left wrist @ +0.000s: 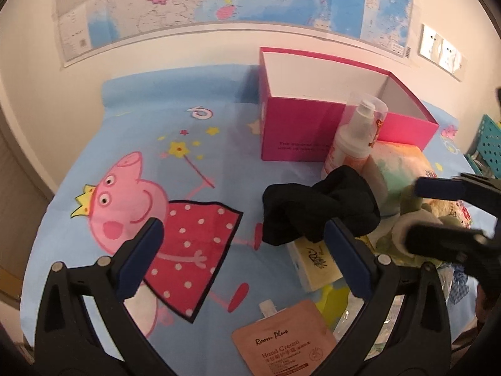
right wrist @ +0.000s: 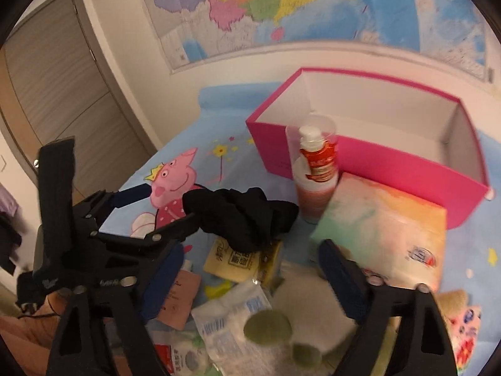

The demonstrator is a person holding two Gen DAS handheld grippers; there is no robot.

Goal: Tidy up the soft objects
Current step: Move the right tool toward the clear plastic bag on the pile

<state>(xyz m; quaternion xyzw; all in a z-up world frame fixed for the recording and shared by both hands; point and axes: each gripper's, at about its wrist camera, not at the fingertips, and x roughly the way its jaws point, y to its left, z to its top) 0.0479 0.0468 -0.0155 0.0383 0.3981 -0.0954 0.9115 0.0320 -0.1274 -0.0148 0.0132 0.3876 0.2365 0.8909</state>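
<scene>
— What's in the pink box (right wrist: 375,159)?
— Nothing visible; white inside, near the far edge.
— The black cloth (left wrist: 316,210)?
— Crumpled, mid-counter, atop a yellow packet (left wrist: 313,266).
— Tools?
— Left tool (left wrist: 244,260) and right tool (right wrist: 250,279) both spread, empty.

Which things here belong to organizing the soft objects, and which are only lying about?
Belong to the job:
black cloth
green plush toy
pink box
tissue pack

Only lying about:
pump bottle
hand cream pouch
wall map
</scene>
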